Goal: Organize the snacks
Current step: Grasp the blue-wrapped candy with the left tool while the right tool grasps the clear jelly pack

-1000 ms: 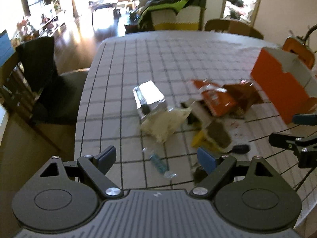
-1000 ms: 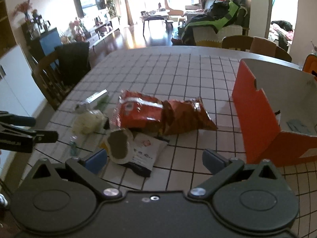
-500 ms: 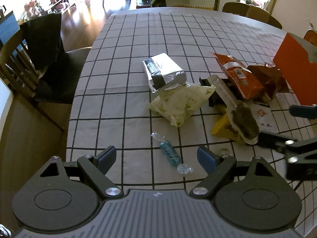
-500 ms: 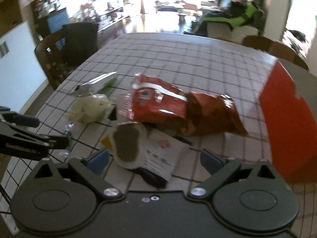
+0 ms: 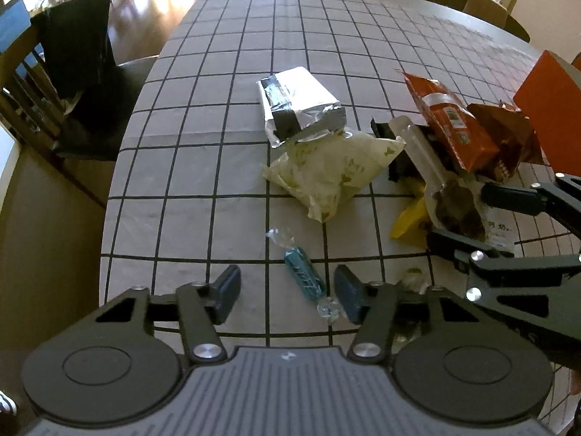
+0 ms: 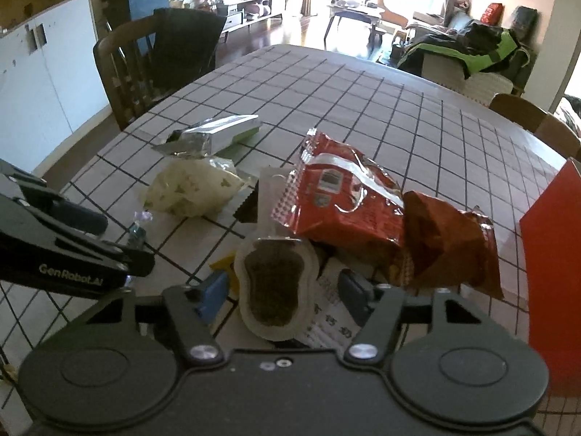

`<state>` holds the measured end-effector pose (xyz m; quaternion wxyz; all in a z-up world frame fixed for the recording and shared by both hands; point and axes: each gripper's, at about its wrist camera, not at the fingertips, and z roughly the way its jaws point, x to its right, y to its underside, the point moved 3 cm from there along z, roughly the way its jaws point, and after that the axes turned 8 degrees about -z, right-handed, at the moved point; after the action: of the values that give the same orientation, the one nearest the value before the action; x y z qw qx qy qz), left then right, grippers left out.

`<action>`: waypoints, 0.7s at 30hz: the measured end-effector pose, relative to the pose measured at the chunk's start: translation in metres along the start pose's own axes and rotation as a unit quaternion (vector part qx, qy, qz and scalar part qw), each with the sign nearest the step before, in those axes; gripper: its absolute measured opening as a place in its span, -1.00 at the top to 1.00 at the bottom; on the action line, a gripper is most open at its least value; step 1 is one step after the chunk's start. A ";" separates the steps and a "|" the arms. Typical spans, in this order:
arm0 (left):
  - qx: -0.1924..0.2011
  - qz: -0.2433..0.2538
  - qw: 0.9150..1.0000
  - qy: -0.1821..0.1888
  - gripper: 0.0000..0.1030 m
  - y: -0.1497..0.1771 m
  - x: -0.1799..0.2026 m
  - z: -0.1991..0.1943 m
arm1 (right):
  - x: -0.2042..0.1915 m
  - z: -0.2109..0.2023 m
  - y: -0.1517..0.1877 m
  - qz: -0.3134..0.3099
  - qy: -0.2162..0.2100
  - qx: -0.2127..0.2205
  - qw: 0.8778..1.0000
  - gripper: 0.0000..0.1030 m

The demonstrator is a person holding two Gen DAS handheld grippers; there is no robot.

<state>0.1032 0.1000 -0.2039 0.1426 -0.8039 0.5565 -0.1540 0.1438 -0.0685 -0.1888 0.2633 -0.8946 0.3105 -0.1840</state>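
Observation:
A pile of snacks lies on the checked table [image 5: 225,83]. A blue wrapped candy [image 5: 303,278] lies between the fingers of my open left gripper [image 5: 288,294]. Beyond it are a pale yellow-white bag [image 5: 336,174], a silver foil pack [image 5: 299,105] and a red chip bag [image 5: 448,120]. My open right gripper [image 6: 285,292] straddles a clear pouch with dark filling [image 6: 275,283], which lies on a white printed packet [image 6: 330,323]. The red chip bag [image 6: 341,200] and a brown bag [image 6: 450,243] lie just beyond. Neither gripper holds anything.
An orange box [image 5: 552,109] stands at the right, also in the right wrist view [image 6: 555,254]. A chair with a dark cloth [image 5: 76,72] stands at the table's left edge. A yellow packet [image 5: 410,218] peeks from under the pile. The table's near edge is close below both grippers.
Both grippers have come down and forward toward the table. The left one now has the blue candy between its fingers; the right one now straddles the clear pouch.

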 end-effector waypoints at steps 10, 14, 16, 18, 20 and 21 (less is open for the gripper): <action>0.006 0.001 1.000 0.001 0.76 0.001 -0.002 -0.004 | -0.005 0.003 -0.002 -0.024 0.010 -0.001 1.000 0.03; 0.002 -0.016 1.000 0.018 0.78 0.002 -0.010 -0.005 | -0.006 0.000 -0.002 -0.023 0.007 0.001 1.000 0.04; -0.002 -0.025 0.999 0.025 0.78 0.003 -0.015 -0.006 | -0.006 -0.005 -0.002 -0.018 -0.001 0.003 1.000 0.04; -0.003 -0.033 0.999 0.031 0.78 0.004 -0.019 -0.009 | -0.007 -0.011 0.000 -0.017 -0.009 0.003 1.000 0.04; 0.001 -0.033 0.999 0.035 0.78 0.007 -0.020 -0.013 | -0.009 -0.017 0.002 -0.015 -0.019 0.004 1.000 0.04; 0.002 -0.032 0.999 0.037 0.78 0.007 -0.021 -0.015 | -0.010 -0.021 0.004 -0.015 -0.022 0.005 1.000 0.04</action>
<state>0.0838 0.1161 -0.1949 0.1188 -0.8149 0.5347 -0.1893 0.1245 -0.0717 -0.1760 0.2716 -0.9018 0.2900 -0.1699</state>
